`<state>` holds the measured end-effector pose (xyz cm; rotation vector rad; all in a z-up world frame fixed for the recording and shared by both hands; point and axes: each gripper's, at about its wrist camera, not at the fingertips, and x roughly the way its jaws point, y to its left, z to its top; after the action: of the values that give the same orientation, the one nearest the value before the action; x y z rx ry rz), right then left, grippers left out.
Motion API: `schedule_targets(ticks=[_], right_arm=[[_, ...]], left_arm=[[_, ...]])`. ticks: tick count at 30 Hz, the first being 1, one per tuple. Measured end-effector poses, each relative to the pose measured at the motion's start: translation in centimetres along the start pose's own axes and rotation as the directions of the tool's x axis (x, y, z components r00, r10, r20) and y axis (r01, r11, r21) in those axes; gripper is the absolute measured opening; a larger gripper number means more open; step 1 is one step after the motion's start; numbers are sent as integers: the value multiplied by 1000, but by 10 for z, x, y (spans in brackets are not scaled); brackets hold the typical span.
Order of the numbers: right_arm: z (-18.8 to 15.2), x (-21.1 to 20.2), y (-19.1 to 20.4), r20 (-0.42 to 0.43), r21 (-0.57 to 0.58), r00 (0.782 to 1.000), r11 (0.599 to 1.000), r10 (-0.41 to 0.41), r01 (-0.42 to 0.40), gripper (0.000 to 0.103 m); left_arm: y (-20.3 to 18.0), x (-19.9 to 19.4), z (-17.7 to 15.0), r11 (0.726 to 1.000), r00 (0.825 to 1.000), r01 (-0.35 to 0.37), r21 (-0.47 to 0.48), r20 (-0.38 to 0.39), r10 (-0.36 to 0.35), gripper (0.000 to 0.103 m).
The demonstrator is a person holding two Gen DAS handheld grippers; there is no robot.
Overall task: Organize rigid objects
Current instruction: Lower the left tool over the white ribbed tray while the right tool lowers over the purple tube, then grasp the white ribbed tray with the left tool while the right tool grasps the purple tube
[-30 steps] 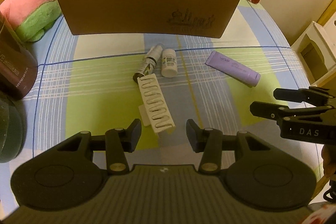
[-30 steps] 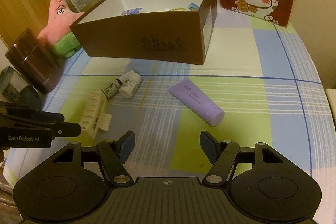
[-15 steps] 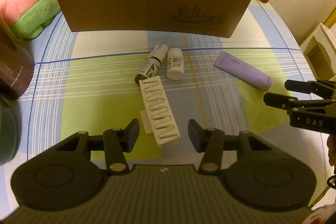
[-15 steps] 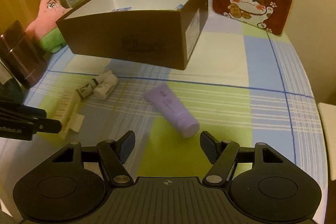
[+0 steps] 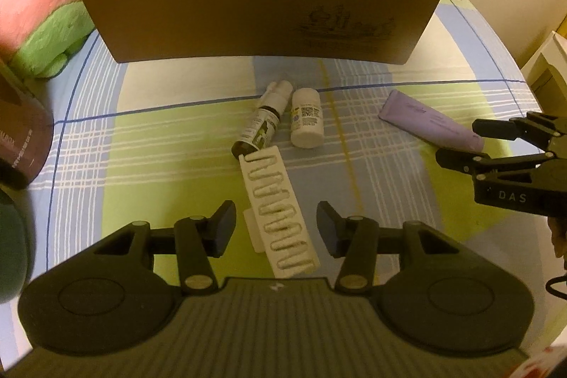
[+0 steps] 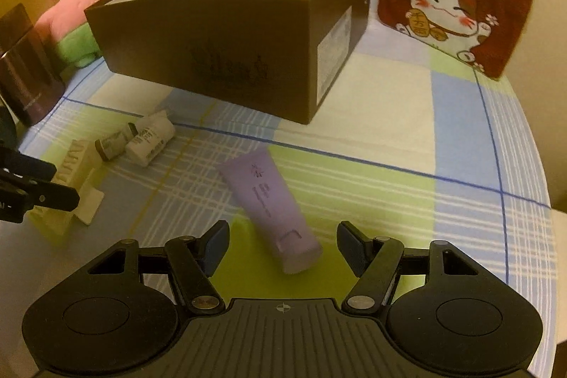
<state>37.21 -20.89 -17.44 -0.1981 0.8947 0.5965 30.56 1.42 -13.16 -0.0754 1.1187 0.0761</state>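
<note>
The left gripper (image 5: 275, 222) hangs with jaws apart around the near end of a white ridged tray (image 5: 276, 211), not pressing it. The right gripper (image 6: 282, 241) stands apart around the cap end of a purple tube (image 6: 269, 201). Both lie flat on the checked bench (image 6: 389, 201), in open room before the brown box (image 6: 212, 59), bottles (image 5: 283, 119) between them

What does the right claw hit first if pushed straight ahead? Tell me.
Most likely the purple tube: its cap end lies between the open fingers of the right claw, untouched. How far below is unclear.
</note>
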Motion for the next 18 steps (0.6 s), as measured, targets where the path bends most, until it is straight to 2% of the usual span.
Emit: schedule_targets(ticks=[1, 3, 5, 8, 12, 18], right_arm=[[0, 2, 1, -2, -11, 1000, 1000, -1, 1, 65], [0, 5, 4, -13, -32, 1000, 999, -4, 4, 47], [-3, 7, 6, -23, -46, 1000, 999, -12, 11, 39], [-7, 3, 10, -28, -45, 1000, 999, 6, -7, 30], [-16, -5, 16, -41, -24, 999, 1000, 18, -19, 29], [-34, -21, 31, -72, -14, 995, 997, 69, -70, 30]], left_arm=[[-1, 1, 0, 1000, 1000, -1, 5, 1, 1, 47], [0, 2, 1, 1000, 1000, -4, 12, 2, 4, 47], [0, 3, 1, 1000, 1000, -3, 14, -1, 3, 46], [2, 4, 1, 1000, 1000, -1, 17, -2, 1, 39], [2, 4, 0, 1000, 1000, 8, 24, -2, -8, 26], [3, 4, -2, 999, 1000, 5, 40, 9, -5, 26]])
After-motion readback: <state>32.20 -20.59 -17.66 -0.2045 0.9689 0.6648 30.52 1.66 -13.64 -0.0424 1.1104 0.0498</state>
